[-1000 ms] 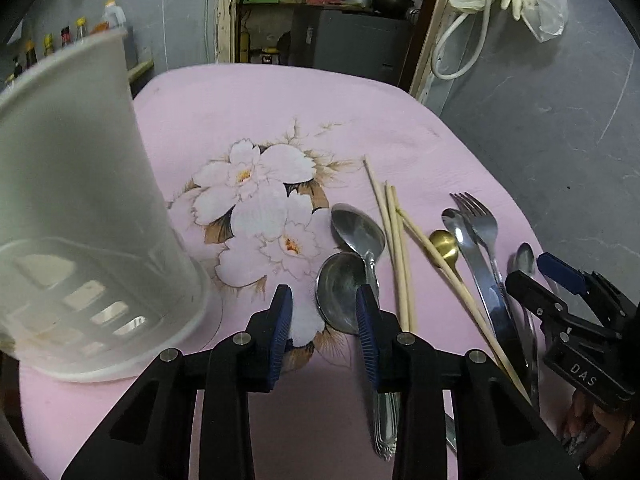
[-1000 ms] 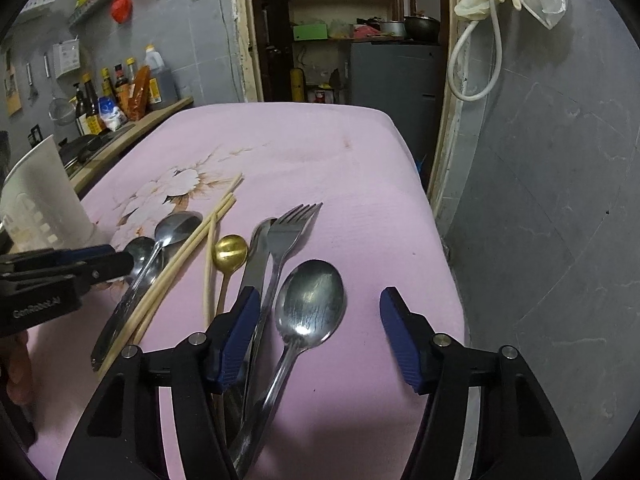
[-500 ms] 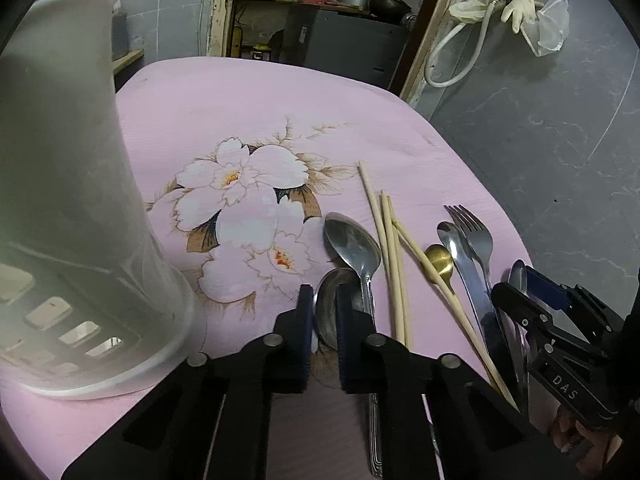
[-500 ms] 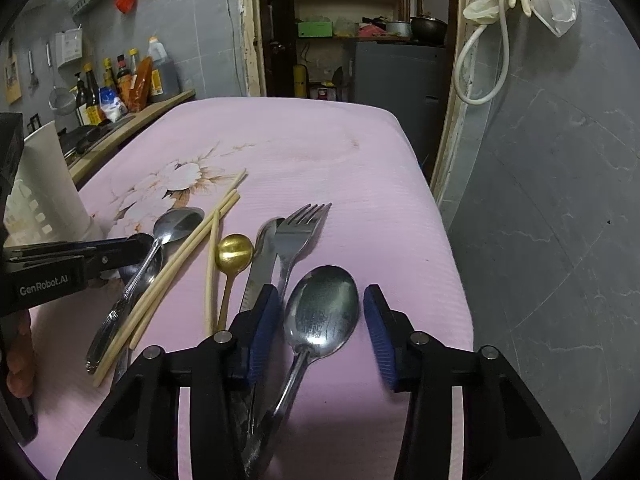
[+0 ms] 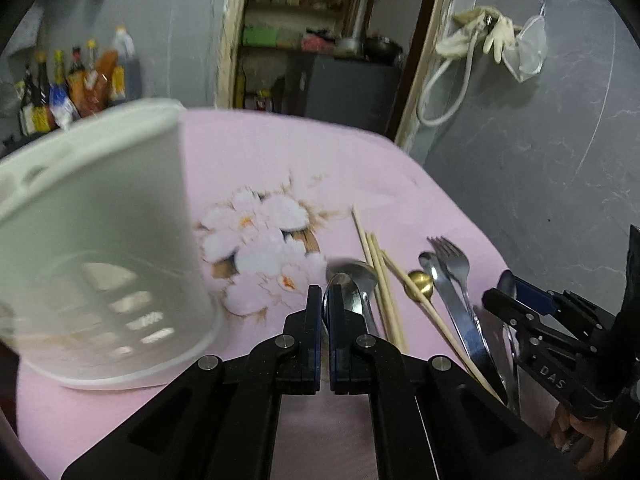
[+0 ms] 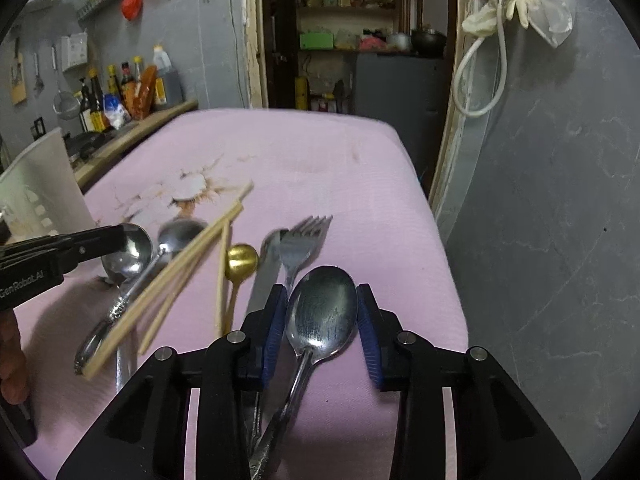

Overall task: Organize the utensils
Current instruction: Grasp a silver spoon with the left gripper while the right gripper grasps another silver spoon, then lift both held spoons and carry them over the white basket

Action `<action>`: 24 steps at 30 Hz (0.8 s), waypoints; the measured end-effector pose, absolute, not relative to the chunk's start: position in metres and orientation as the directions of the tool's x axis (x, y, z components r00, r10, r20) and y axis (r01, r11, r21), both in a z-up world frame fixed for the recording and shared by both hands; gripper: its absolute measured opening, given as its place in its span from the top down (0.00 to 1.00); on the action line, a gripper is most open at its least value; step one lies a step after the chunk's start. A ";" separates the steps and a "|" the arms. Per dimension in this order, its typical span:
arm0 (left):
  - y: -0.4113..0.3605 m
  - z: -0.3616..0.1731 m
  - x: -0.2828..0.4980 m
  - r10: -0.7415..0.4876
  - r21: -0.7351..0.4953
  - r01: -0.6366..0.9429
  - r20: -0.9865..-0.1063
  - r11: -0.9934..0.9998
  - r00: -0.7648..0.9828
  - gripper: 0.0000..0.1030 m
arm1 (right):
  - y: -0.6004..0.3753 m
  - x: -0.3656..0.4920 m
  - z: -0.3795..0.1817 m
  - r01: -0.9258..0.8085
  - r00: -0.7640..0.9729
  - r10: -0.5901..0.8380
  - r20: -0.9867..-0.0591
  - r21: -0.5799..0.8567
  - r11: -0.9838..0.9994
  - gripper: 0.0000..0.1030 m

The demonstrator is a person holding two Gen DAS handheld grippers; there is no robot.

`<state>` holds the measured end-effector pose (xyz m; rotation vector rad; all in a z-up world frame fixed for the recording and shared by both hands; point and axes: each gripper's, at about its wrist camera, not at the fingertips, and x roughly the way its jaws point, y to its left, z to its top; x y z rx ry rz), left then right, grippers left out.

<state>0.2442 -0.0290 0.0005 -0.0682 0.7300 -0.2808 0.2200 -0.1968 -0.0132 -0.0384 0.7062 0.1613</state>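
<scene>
- Your left gripper [image 5: 325,300] has clamped shut on the round steel spoon [image 6: 128,252], lifting its bowl off the pink flowered cloth [image 6: 320,168] beside the white plastic holder [image 5: 96,248].
- Your right gripper [image 6: 322,300] has been closing around the large dull steel spoon [image 6: 324,312] near the cloth's right edge; pads apart from it.

The room is dim and evenly lit, with soft shadows. Both fisheye views bend straight lines and darken to black at the corners. Motion blur smears the white holder [image 5: 96,240] and floral cloth [image 5: 264,256]; the chopsticks [image 6: 176,276] streak too. The large spoon [image 6: 324,308] shows dull glare.
</scene>
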 end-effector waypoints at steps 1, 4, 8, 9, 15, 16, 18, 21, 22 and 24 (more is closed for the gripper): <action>-0.028 0.004 0.239 -0.264 -0.148 0.221 -0.629 0.964 0.731 0.99 | -0.196 0.215 -0.009 -0.171 0.767 0.145 -0.624 0.019 0.985 0.69; -0.024 0.017 0.222 -0.228 -0.120 0.194 -0.549 0.974 0.804 0.99 | -0.194 0.203 -0.001 -0.195 0.810 0.166 -0.563 0.008 0.981 0.69; -0.018 0.027 0.203 -0.191 -0.102 0.162 -0.446 0.981 0.874 0.99 | -0.185 0.187 0.008 -0.219 0.863 0.172 -0.475 -0.044 0.975 0.69; -0.017 0.028 0.199 -0.181 -0.100 0.153 -0.426 0.983 0.886 0.99 | -0.182 0.183 0.010 -0.222 0.875 0.171 -0.454 -0.063 0.973 0.69; -0.004 0.040 0.186 -0.125 -0.080 0.103 -0.345 0.991 0.930 0.99 | -0.166 0.163 0.017 -0.222 0.927 0.158 -0.340 -0.160 0.962 0.69; -0.003 0.040 0.183 -0.118 -0.075 0.099 -0.339 0.992 0.933 0.99 | -0.164 0.161 0.018 -0.220 0.933 0.155 -0.325 -0.173 0.960 0.69; 0.003 0.043 0.176 -0.105 -0.065 0.088 -0.329 0.994 0.939 0.99 | -0.159 0.157 0.019 -0.213 0.943 0.149 -0.297 -0.199 0.956 0.69; 0.010 0.046 0.168 -0.090 -0.058 0.076 -0.318 0.995 0.944 0.99 | -0.153 0.151 0.022 -0.203 0.956 0.141 -0.256 -0.233 0.951 0.69; 0.013 0.049 0.166 -0.088 -0.061 0.073 -0.316 0.996 0.945 0.99 | -0.151 0.149 0.023 -0.204 0.958 0.144 -0.248 -0.235 0.950 0.69; 0.018 0.052 0.161 -0.083 -0.062 0.067 -0.308 0.996 0.948 0.99 | -0.148 0.148 0.027 -0.209 0.962 0.157 -0.225 -0.228 0.951 0.69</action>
